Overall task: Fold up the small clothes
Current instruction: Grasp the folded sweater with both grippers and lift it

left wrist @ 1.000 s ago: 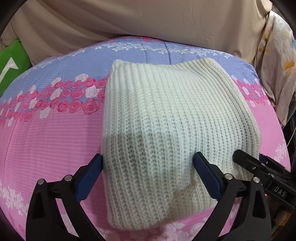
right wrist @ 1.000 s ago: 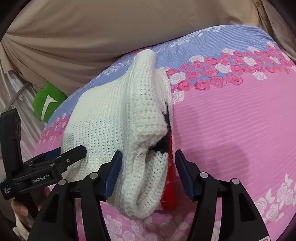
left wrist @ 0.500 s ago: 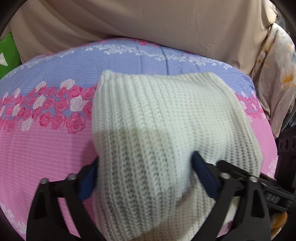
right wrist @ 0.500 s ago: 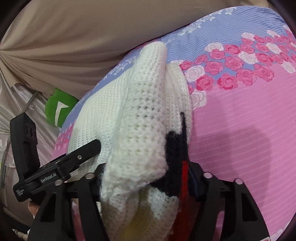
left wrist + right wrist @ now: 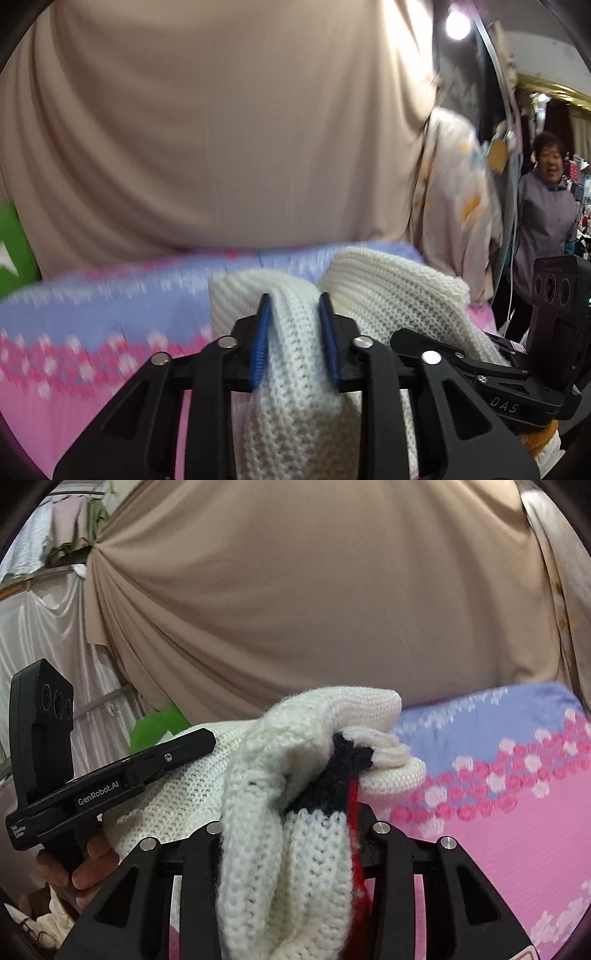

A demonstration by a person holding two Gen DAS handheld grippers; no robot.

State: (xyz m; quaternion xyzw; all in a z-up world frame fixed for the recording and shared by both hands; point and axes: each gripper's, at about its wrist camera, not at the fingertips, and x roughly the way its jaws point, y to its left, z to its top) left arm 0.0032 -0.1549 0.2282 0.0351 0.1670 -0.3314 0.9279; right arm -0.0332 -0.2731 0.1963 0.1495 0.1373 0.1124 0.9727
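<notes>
Up off the bed (image 5: pixel 92 325), the sweater (image 5: pixel 291 354) is now pinched in both claws, left claw (image 5: pixel 293 339) and right claw (image 5: pixel 291 834) having just closed on its near edge and lifted it, so the fold looks underway.

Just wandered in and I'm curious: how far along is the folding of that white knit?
The white knit already looks doubled over. In hand: the left tongs and right tongs each pinch it, raised over the pink bedspread. Left: laying it down and finishing the fold.
</notes>
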